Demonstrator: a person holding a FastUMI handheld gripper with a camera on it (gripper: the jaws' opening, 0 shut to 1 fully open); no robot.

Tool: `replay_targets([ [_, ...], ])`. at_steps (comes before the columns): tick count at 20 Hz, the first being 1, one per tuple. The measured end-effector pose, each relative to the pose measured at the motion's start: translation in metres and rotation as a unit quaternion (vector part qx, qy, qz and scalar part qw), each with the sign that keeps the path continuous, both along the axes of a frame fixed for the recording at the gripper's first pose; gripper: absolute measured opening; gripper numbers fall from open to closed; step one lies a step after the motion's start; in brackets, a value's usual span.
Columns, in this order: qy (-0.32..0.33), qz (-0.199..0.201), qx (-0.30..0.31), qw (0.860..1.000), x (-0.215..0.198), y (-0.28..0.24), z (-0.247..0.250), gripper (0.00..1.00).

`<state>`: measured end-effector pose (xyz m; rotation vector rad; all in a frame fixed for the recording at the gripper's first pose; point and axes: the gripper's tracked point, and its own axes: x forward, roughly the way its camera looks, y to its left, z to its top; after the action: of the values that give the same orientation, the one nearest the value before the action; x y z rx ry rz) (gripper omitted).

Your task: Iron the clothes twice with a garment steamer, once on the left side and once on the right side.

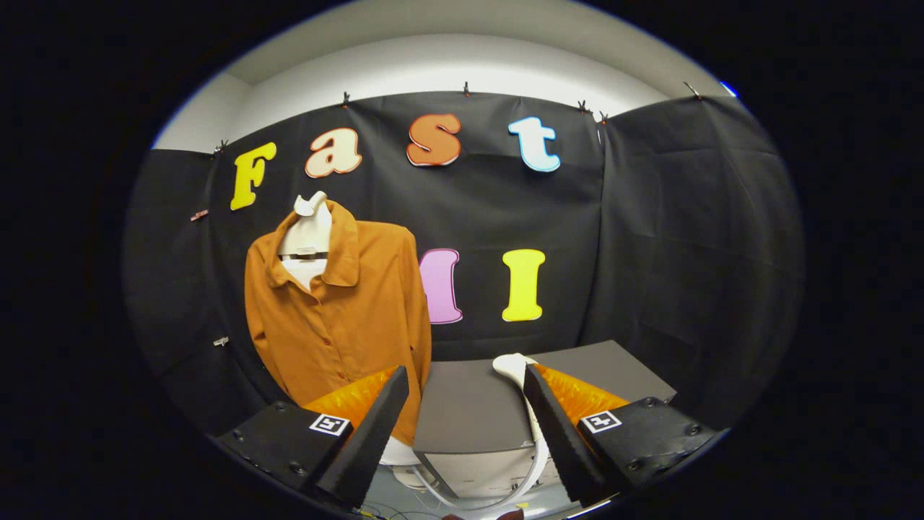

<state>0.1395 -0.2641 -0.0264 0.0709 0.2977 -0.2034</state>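
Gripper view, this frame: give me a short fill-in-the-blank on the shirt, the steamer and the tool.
1. The shirt hanging on the mannequin is ____ in colour.
2. The tool has its fingers ____, with nothing between them.
3. The white steamer rests on the grey ____, beside one finger.

Missing words: orange; open; table

Premises: a staged recording booth, not a lived-in home. Black cloth [686,238] is clipped along its top edge with small clamps [466,89] to form the walls, with a plain white wall and ceiling [447,61] above. An orange shirt [346,318] hangs on a white mannequin form [309,231] beside a grey bench [469,404]. Cables lie on the floor below.
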Motion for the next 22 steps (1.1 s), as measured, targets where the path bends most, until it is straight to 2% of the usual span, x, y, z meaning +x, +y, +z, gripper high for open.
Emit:
replay_targets([
  [6,0.129,0.007,0.029,0.991,0.053,-0.061,-0.078,0.99],
  [10,0.209,0.007,0.063,0.976,0.080,-0.093,-0.140,0.99],
  [17,0.293,0.007,0.111,0.950,0.106,-0.126,-0.211,0.99],
  [20,0.321,0.010,0.117,0.940,0.108,-0.131,-0.234,0.86],
  [22,0.336,0.022,0.120,0.934,0.110,-0.129,-0.246,0.85],
])
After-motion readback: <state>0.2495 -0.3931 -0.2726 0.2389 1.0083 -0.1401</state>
